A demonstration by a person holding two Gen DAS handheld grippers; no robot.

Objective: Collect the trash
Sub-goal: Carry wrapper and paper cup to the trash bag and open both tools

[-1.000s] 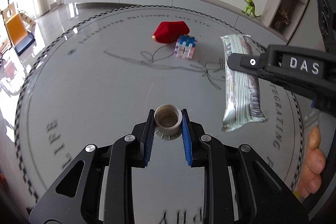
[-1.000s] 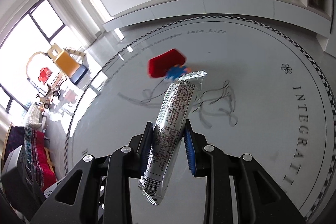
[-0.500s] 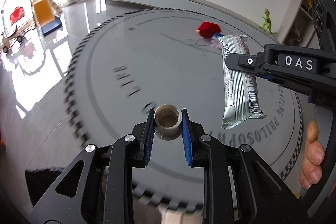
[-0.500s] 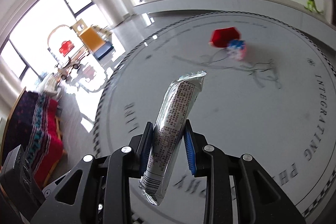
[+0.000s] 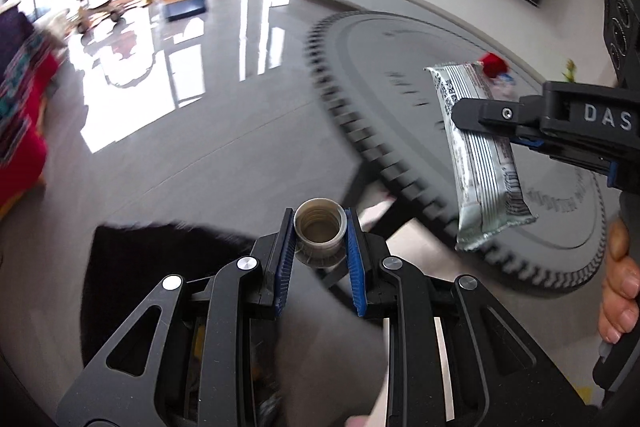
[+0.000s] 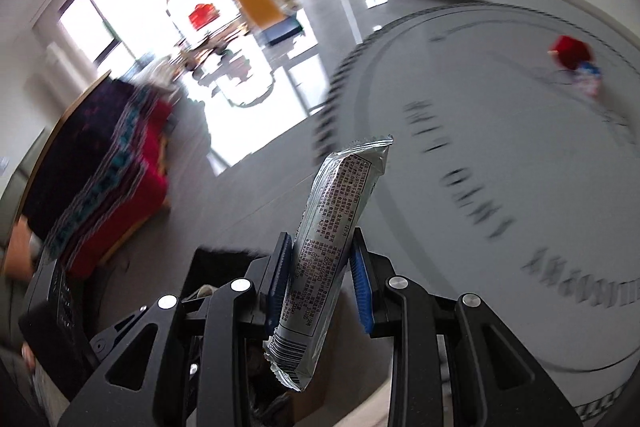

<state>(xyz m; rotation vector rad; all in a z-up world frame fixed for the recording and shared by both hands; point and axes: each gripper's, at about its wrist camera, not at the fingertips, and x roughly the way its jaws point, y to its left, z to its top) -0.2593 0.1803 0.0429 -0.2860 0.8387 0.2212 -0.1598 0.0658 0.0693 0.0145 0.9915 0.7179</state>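
Note:
My left gripper (image 5: pixel 320 227) is shut on a small beige bottle cap (image 5: pixel 320 225), held off the left side of the round grey table (image 5: pixel 400 75) over the floor. My right gripper (image 6: pixel 322 255) is shut on a silver snack wrapper (image 6: pixel 340 211), which stands upright between the blue pads. The wrapper (image 5: pixel 480 155) and the right gripper (image 5: pixel 464 117) also show at the right of the left wrist view. A dark-rimmed container (image 5: pixel 132 267) lies low, just below and left of both grippers; its inside is mostly hidden.
A red object (image 6: pixel 570 53) and a small multicoloured cube (image 6: pixel 588 79) sit on the far side of the table. A chair with a red and dark patterned cloth (image 6: pixel 100 167) stands at left. Yellow children's furniture (image 6: pixel 260 7) is by the windows across the glossy floor.
Both grippers have swung left, away from over the table toward its left edge and the floor, still holding the cap and the wrapper. The dark container has come into view below.

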